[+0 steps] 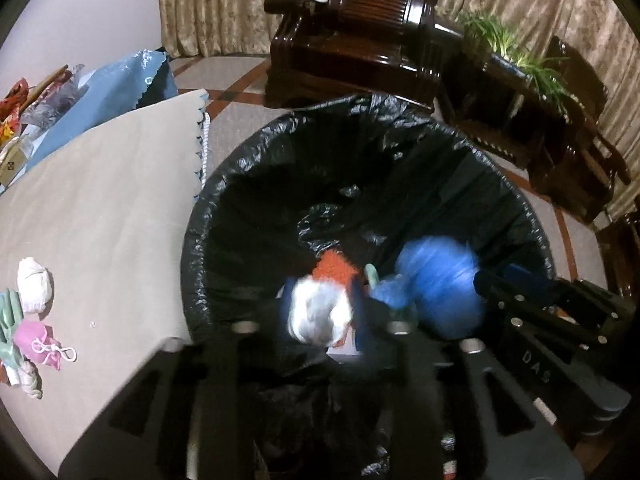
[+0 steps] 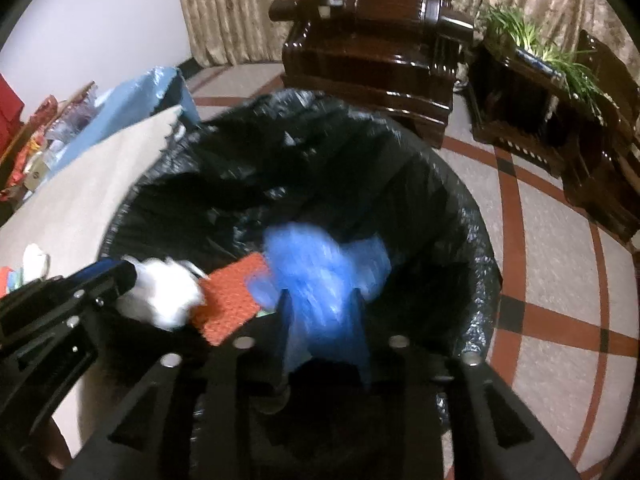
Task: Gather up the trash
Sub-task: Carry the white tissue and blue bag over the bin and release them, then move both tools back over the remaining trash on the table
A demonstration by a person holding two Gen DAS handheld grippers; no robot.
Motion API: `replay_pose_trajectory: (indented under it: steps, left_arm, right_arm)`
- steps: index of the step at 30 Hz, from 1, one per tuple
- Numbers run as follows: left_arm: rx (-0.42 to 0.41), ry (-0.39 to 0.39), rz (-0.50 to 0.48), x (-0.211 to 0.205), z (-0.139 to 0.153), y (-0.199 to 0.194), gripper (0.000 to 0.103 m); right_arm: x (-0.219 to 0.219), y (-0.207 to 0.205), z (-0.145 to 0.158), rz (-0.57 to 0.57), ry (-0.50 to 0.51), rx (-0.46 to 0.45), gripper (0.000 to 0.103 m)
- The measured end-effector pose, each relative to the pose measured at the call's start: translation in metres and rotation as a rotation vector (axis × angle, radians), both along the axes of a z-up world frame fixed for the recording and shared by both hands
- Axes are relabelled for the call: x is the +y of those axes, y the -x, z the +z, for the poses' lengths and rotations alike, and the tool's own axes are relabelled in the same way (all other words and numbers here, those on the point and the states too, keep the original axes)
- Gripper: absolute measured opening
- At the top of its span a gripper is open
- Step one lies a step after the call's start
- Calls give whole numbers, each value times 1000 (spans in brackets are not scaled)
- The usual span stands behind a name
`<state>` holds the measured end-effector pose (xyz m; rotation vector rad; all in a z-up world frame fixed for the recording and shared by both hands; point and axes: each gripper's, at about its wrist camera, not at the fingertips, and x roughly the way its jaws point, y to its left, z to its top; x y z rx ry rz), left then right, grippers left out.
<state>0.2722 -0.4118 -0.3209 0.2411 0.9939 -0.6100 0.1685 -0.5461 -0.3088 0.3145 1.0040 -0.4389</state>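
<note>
**Both grippers loaded and poised over the bin**

Far off to the left gripper's left, on the grey table (image 1: 112, 208), three pieces of trash wait their turn: a white wad (image 1: 35, 285), a pink drawstring pouch (image 1: 38, 340) just beyond it toward the table's near edge, and a pale green scrap (image 1: 9, 320) at the frame's edge. They sit well apart from the bin, so they look like work left for another trip.

The left gripper (image 1: 322, 314) hangs directly above the open mouth of the black-lined trash bin (image 1: 248, 152), its jaws clamped on a white crumpled wad (image 1: 318, 312). Beneath and just ahead of it, inside the liner, lies an orange textured piece (image 1: 336, 270). Holding the wad over the centre rather than the rim seems meant to let it drop cleanly inside.

To that gripper's right, the right gripper (image 2: 322, 308) is also over the bin, its jaws closed around a blue plastic bag (image 2: 320, 276), which bulges above the fingers and is blurred by motion. The left gripper's white wad shows just to its left. Placing both loads side by side above the bin suggests a release together; the light bag may cling or drift.
</note>
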Motion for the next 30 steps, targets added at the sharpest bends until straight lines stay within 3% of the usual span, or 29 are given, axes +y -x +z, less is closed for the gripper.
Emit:
replay_pose_trajectory:
  steps: [2, 8, 10, 13, 19, 23, 30]
  left_arm:
    - [-5, -2, -6, 2, -2, 3, 44]
    - [13, -7, 8, 20, 1, 11, 49]
    - [5, -14, 13, 32, 7, 15, 49]
    - [-22, -13, 37, 57, 22, 21, 59]
    - [-58, -14, 125, 134, 49, 25, 63]
    - [-82, -27, 224, 209, 64, 26, 67]
    - [-136, -32, 384, 324, 90, 27, 68]
  right_arm:
    - [-4, 4, -3, -10, -4, 3, 41]
    - [-3, 22, 3, -32, -7, -2, 41]
    - [1, 30, 13, -45, -16, -13, 43]
    - [22, 40, 33, -25, -21, -50, 50]
    - [87, 34, 60, 90, -35, -99, 53]
    - [145, 22, 73, 197, -31, -123, 60]
    - [245, 1, 89, 359, -23, -155, 60]
